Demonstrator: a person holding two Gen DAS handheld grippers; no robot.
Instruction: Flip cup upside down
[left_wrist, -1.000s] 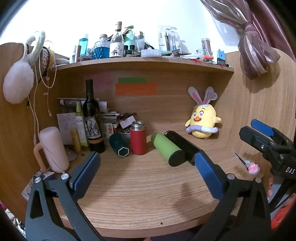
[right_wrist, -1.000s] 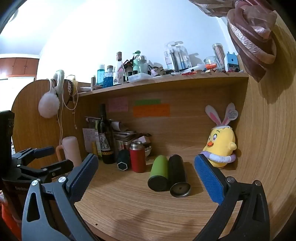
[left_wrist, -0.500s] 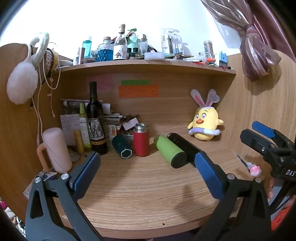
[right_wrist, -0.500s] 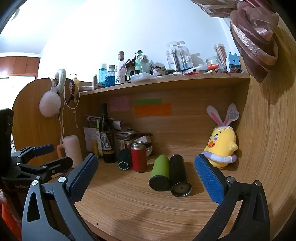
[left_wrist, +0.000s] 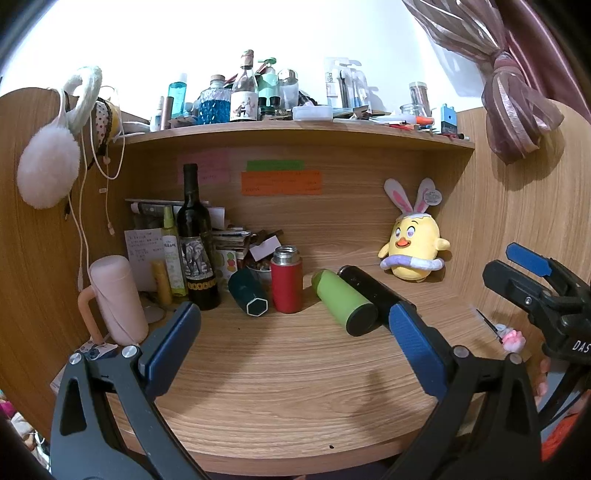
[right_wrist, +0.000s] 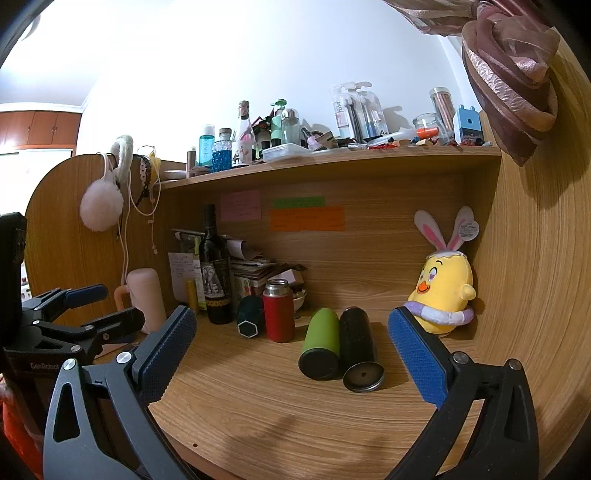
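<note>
Several cups sit at the back of the wooden desk (left_wrist: 295, 387). A red cup (left_wrist: 286, 282) with a steel neck stands upright; it also shows in the right wrist view (right_wrist: 279, 315). A green cup (left_wrist: 343, 301) (right_wrist: 321, 345) and a black cup (left_wrist: 369, 288) (right_wrist: 358, 343) lie on their sides, side by side. A dark teal cup (left_wrist: 247, 291) (right_wrist: 249, 319) leans beside the red one. A pink cup (left_wrist: 118, 299) (right_wrist: 146, 295) stands at the left. My left gripper (left_wrist: 293, 332) is open and empty above the desk front. My right gripper (right_wrist: 291, 341) is open and empty too.
A wine bottle (left_wrist: 195, 243), small bottles and stacked papers crowd the back left. A yellow chick plush (left_wrist: 413, 245) sits at the back right. A shelf (left_wrist: 295, 129) full of bottles hangs overhead. Wooden side walls close in on both sides.
Both views have shifted slightly: the scene sits a little lower and farther. Both grippers stay open and nothing on the desk has moved.
</note>
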